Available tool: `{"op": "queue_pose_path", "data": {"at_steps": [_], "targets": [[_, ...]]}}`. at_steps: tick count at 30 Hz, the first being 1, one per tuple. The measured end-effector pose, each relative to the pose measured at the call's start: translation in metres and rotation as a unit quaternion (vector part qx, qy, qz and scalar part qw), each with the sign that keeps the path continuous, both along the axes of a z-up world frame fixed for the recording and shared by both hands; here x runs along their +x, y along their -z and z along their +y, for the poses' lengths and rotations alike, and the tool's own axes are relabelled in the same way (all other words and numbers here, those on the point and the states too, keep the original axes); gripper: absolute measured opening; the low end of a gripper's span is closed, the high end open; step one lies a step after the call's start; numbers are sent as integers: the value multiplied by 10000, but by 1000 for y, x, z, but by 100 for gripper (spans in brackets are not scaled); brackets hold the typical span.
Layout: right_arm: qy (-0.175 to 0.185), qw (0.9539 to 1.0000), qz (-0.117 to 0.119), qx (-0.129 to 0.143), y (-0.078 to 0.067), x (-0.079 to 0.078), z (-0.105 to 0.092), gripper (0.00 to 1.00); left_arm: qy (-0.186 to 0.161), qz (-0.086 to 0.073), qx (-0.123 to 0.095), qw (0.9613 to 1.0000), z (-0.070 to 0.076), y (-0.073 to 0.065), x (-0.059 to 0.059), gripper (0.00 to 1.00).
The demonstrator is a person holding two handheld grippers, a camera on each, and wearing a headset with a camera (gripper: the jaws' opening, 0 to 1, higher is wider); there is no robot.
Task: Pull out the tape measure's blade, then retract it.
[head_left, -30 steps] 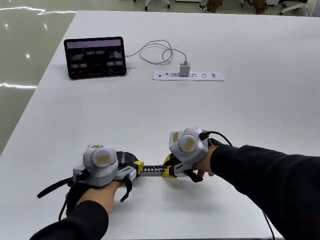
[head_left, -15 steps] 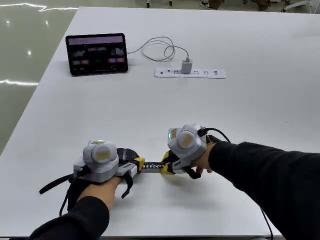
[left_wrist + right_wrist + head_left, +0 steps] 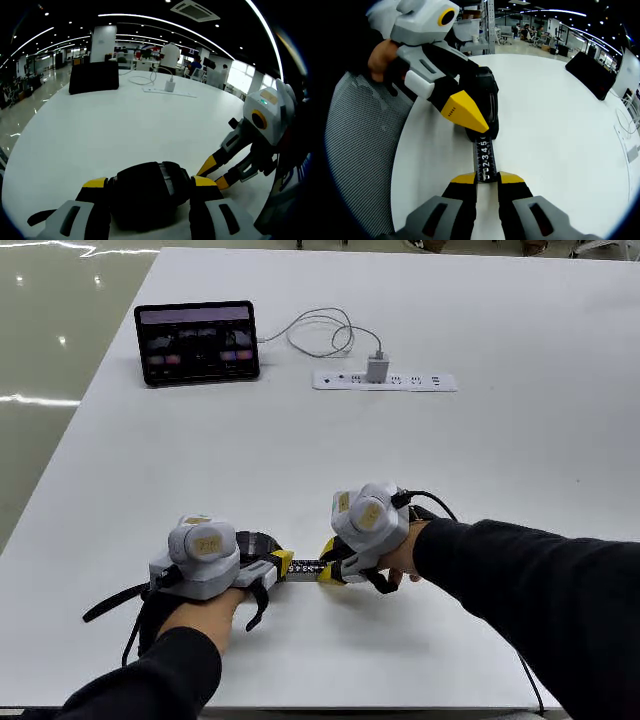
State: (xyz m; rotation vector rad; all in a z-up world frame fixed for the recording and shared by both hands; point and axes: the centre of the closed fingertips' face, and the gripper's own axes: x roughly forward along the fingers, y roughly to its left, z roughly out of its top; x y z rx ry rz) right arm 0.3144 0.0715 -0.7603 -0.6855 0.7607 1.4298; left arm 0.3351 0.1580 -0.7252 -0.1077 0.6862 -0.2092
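The black tape measure case (image 3: 150, 192) lies near the table's front edge, clamped between the yellow-tipped jaws of my left gripper (image 3: 149, 184). In the head view the case (image 3: 256, 545) peeks out beside the left gripper (image 3: 276, 563). A short stretch of blade (image 3: 484, 156) with black numbers runs from the case (image 3: 484, 102) to my right gripper (image 3: 486, 177), which is shut on the blade's end. In the head view the blade (image 3: 303, 566) bridges the small gap to the right gripper (image 3: 327, 572). The other gripper (image 3: 212, 172) enters the left gripper view from the right.
A dark tablet (image 3: 197, 341) stands at the back left of the white table (image 3: 480, 470). A white power strip (image 3: 385, 381) with a charger and looped cable (image 3: 325, 335) lies behind the middle. A black strap (image 3: 112, 604) trails left of my left hand.
The right gripper has moved left toward the case, so the exposed blade is shorter than a second ago. The left gripper keeps holding the case in place.
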Motion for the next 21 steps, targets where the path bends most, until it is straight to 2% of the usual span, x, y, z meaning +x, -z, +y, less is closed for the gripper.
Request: {"op": "queue_pose_path", "data": {"at_steps": [21], "targets": [[-56, 9999, -22, 85, -1, 1, 15, 10, -19, 27, -32, 10000, 0, 0, 0, 59]]}}
